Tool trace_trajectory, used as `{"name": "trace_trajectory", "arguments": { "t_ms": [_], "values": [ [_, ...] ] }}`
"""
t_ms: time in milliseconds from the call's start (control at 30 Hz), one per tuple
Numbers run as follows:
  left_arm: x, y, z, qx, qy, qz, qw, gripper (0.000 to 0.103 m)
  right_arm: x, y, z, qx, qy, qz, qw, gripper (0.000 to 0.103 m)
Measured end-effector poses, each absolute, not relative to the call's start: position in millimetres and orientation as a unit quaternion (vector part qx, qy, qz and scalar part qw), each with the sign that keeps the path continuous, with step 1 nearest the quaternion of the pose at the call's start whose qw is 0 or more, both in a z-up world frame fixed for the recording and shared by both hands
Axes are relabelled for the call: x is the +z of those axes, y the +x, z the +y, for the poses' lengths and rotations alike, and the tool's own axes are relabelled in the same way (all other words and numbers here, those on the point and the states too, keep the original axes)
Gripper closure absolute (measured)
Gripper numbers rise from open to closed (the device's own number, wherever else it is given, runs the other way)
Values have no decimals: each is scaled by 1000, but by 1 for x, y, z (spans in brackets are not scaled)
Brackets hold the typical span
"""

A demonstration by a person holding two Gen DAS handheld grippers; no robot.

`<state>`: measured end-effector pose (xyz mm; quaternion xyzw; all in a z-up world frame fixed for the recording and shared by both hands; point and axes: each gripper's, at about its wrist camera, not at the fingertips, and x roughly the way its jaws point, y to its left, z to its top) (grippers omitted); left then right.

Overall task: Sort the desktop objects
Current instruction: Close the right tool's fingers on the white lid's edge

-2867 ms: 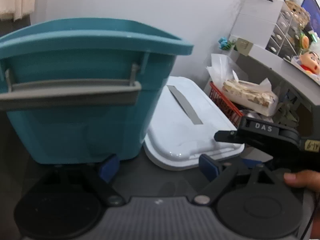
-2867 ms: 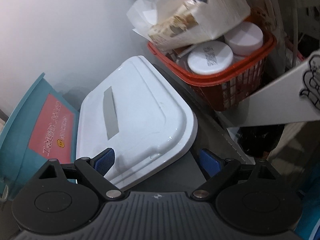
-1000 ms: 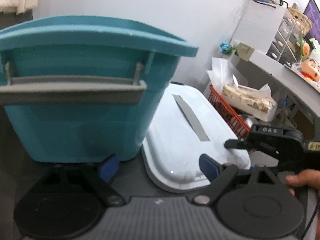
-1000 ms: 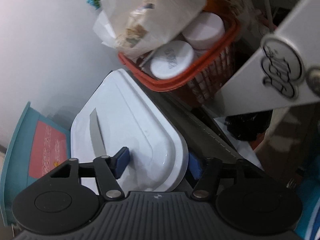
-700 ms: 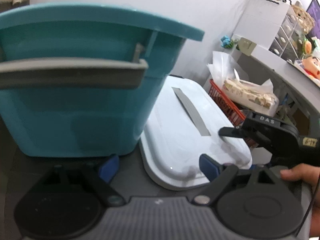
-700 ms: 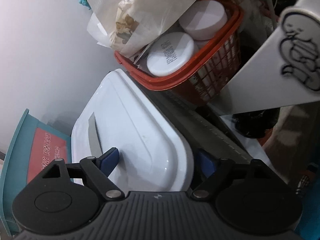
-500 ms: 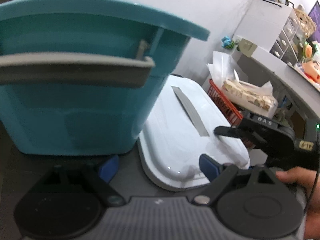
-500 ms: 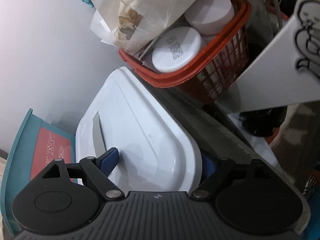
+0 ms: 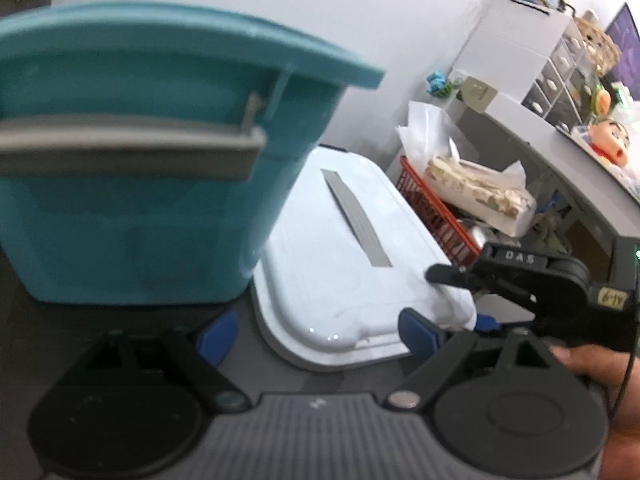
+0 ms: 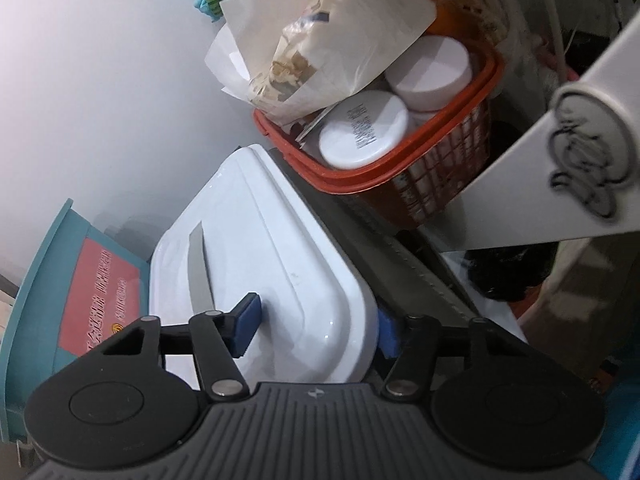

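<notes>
Change since earlier frames: right fingers are brought in over the near right corner of the white lid, where before they stood wider and short of it; jaws have just been closing, with the lid's corner between them; the teal tub looms larger in the left wrist view than before.
Right gripper (image 10: pixel 316 326): seen from its own camera; one blue pad lies on the lid's top face, the other is pressed at the lid's right edge; the corner is clenched between them.
Right gripper, other view (image 9: pixel 460 300): black body marked with letters is seen at the lid's near right corner; one finger lies over the lid's top; a hand (image 9: pixel 592 364) is seen behind it.
Left gripper (image 9: pixel 316 334): fingers are spread wide and released; nothing is held; one pad is near the tub's base, the other is in front of the lid's near edge.
White lid (image 10: pixel 280 264): lies flat on the dark bench (image 9: pixel 120 316); a grey strip runs along its top; it sits between the tub and the red basket, just beside both.
Teal tub (image 9: pixel 140 208): stands upright left of the lid; a grey handle is hung across its near side; a red label is seen inside it from the right wrist view.
Red basket (image 10: pixel 424 168): stands right of the lid; white round jars and a crumpled paper bag are packed in it.
Background: a white drawer unit (image 9: pixel 520 52) and a cartoon figure head (image 9: pixel 608 140) are seen on a grey shelf at the far right.
</notes>
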<state>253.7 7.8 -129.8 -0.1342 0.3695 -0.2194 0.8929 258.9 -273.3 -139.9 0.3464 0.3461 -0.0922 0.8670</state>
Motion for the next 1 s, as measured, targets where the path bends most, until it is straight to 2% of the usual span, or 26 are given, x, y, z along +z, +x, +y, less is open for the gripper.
{"name": "trace_trajectory", "arguments": {
  "t_ms": [1000],
  "values": [
    [-113, 225, 7, -215, -90, 358, 904, 14, -120, 191, -277, -83, 350, 372, 856, 52]
  ]
}}
